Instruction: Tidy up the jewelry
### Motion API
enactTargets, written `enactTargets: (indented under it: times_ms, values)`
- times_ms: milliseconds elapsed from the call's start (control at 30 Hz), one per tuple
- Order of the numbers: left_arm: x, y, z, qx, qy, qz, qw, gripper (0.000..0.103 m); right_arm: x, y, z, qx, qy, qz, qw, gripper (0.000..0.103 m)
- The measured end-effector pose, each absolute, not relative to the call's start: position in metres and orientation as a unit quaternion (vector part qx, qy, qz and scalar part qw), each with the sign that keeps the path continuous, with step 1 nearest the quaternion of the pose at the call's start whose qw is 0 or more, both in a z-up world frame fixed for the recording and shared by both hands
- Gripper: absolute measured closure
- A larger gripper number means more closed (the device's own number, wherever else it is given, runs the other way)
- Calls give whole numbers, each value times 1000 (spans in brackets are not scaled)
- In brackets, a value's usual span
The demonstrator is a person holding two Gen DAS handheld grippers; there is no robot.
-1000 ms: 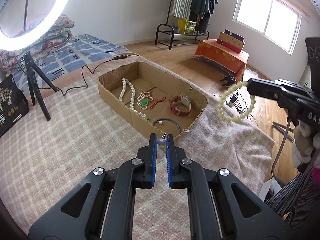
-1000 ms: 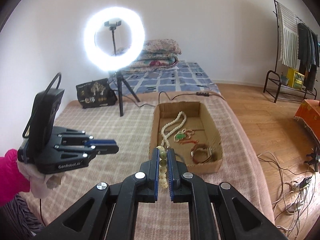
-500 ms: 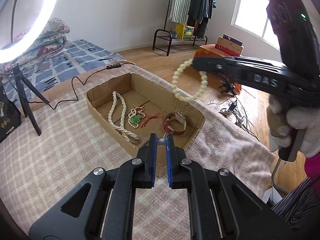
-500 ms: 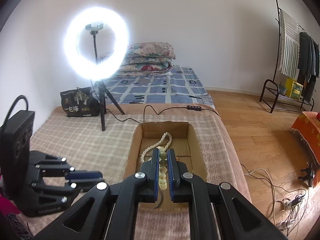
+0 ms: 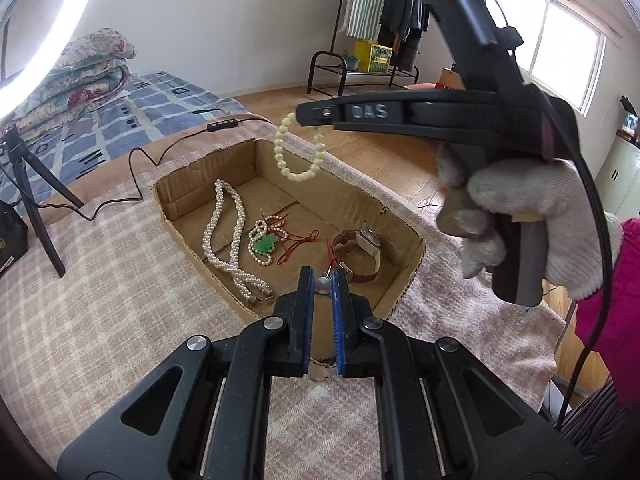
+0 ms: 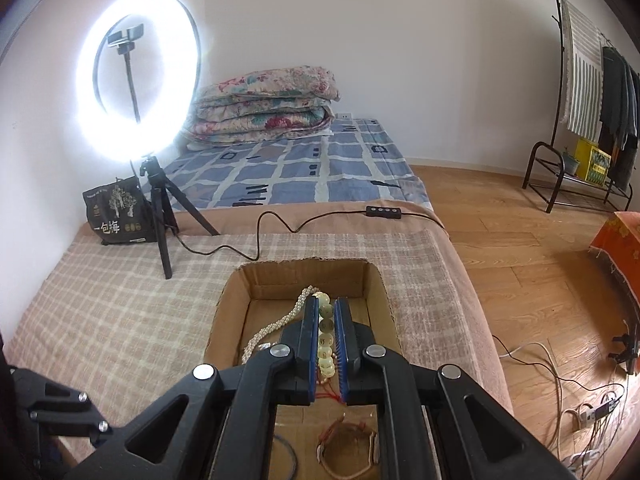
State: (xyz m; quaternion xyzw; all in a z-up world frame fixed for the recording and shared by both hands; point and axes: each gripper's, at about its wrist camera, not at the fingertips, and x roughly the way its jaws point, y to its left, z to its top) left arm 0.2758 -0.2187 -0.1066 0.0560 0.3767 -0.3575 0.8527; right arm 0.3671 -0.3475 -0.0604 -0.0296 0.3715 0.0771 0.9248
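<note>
Left wrist view, L to R: ring light [image 5: 48, 24] glows at 10 o'clock, its tripod [image 5: 36, 196] standing on the checked blanket [image 5: 104, 280]. Cardboard box [image 5: 404, 276] sits centre on that blanket. Inside, from left: a twisted pearl necklace [image 5: 230, 236], a bead string w/ green pendant [image 5: 265, 244] and red cord, then a wristwatch [image 5: 360, 252] w/ brown strap toward the 3 o'clock end. Left gripper [image 5: 322, 284] at 6 o'clock, low over the near box edge — jaws clenched on a small silvery bead [image 5: 322, 285]; what it belongs to can't be told. Right gripper [image 5: 308, 118] enters from 2 o'clock, held by a gloved hand [image 5: 520, 220], jaws grasping a pale bead bracelet [image 5: 298, 152] that dangles as a loop above the box's far half, not touching anything inside.

Right wrist view, L to R: ring light [image 6: 136, 88] at 10 o'clock, dark bag [image 6: 118, 212] beside its tripod, folded quilts [image 6: 264, 104] on the bed [image 6: 304, 164] at 12. The box [image 6: 228, 312] lies below the right gripper [image 6: 327, 310] — bracelet beads [image 6: 326, 336] run in a line between the blue pads [image 6: 313, 344]; pearl necklace [image 6: 276, 324] just left of the jaws. Clothes rack [image 6: 588, 92] at 2 o'clock; cables [image 6: 576, 404] on the wood floor at 4.
</note>
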Motion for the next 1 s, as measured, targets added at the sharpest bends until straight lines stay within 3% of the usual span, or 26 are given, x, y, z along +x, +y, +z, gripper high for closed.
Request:
enactTargets:
  times_ms: [533,633,667,700,733,767,833,867,1000]
  values:
    - [284,-232,-118,59,387,-357,848,96,398,-357,-86,20,388,89,917,95]
    - [282,-233,-116,64,383,-355,850,96,397,-355,-84,18,381,85,920,73]
    - [281,-234,-115,67,382,-355,851,94,397,-355,-83,18,381,86,921,72]
    - [281,-234,-115,69,382,-353,851,77,397,-354,-82,19,381,87,920,72]
    - [279,-234,-114,68,380,-353,852,55,397,-353,-82,18,382,86,920,65]
    - [278,-233,-113,66,375,-352,855,49,396,-352,-82,15,381,83,921,47]
    - [277,-231,-110,64,369,-350,859,46,393,-350,-79,8,371,72,926,22]
    - [277,-231,-110,65,369,-348,859,46,392,-350,-78,7,368,69,927,17]
    - [275,-230,-106,69,367,-343,862,46,392,-350,-73,2,368,58,928,12]
